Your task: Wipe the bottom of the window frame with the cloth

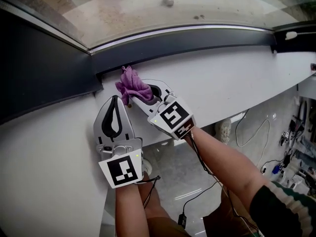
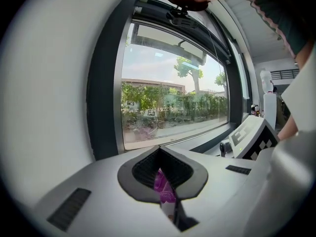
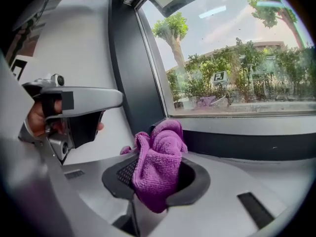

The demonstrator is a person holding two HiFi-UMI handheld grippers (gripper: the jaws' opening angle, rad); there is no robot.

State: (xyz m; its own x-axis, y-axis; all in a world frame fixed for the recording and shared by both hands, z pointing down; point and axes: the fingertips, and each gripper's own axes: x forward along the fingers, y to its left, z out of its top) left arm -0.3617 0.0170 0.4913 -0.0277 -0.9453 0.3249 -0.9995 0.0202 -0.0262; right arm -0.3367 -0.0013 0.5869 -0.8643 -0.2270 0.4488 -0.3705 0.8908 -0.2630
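A purple cloth (image 1: 130, 85) (image 3: 157, 167) is bunched in my right gripper (image 1: 136, 97) (image 3: 158, 184), which is shut on it. The cloth rests against the left end of the dark bottom rail of the window frame (image 1: 197, 38) (image 3: 247, 144), just above the white sill (image 1: 227, 78). My left gripper (image 1: 116, 99) (image 2: 165, 184) lies on the sill beside the right one, its jaws shut tip to tip. Through the hollow between the left jaws a sliver of purple cloth (image 2: 163, 186) shows.
The rail runs right to a corner with a small white piece (image 1: 291, 35). A dark frame panel (image 1: 39, 68) slants down at the left. Beyond the sill's edge is the floor (image 1: 197, 177) with cables (image 1: 252, 132) and gear at right.
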